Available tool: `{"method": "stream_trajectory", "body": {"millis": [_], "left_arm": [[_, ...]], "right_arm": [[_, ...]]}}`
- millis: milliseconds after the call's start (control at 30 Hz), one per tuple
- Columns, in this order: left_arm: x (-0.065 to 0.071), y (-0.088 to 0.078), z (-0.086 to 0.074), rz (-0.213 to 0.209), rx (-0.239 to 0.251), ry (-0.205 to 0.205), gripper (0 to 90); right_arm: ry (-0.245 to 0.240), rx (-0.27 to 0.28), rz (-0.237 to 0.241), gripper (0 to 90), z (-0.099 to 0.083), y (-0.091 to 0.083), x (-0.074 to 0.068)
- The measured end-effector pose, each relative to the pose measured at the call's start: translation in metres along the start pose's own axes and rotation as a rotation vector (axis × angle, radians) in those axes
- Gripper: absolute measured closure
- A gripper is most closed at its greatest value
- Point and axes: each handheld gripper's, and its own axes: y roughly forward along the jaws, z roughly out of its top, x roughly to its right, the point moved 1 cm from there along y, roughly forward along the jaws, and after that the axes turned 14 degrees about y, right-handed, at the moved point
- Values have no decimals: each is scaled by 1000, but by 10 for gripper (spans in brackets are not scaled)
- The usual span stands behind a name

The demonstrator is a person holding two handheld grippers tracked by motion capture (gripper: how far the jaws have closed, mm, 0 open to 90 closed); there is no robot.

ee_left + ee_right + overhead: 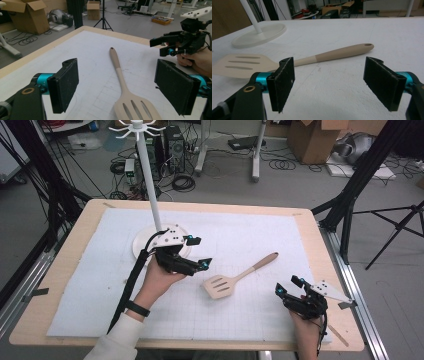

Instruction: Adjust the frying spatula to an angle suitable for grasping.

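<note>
Spatula (235, 278) flat on mat (100, 270), between left gripper (200, 252), right gripper (287, 286); jaws apart.

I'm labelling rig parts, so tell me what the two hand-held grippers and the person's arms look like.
Each hand-held gripper, left and right, is black with teal joints, flat rectangular black pads and a grey three-cornered plate on top. A black cable trails from the left one. The left arm wears a white sleeve and a black wristband.

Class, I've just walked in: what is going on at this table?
A person holds a hand-held gripper in each hand over a white mat. A wooden slotted spatula lies flat between them, untouched. The left hand-held gripper hovers open near its blade; the right hand-held gripper waits open. A white stand rises behind.
</note>
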Motion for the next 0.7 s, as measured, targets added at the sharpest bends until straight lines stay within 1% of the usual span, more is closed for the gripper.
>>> {"method": "stream_trajectory", "body": {"millis": [333,367,400,433,600,700], "left_arm": [[7,35,6,-32,-53,29,199],[9,43,7,-39,-65,34,199],[9,43,7,-39,-65,34,199],[10,46,7,-43,-68,34,199],[14,67,9,-60,-117,45,199],[17,80,11,-77,-150,55,199]], "right_arm": [[-4,5,2,237,0,0,1],[-3,5,2,237,0,0,1],[-3,5,2,237,0,0,1],[-3,5,2,237,0,0,1],[10,1,1,237,0,0,1],[8,2,1,238,0,0,1]]}}
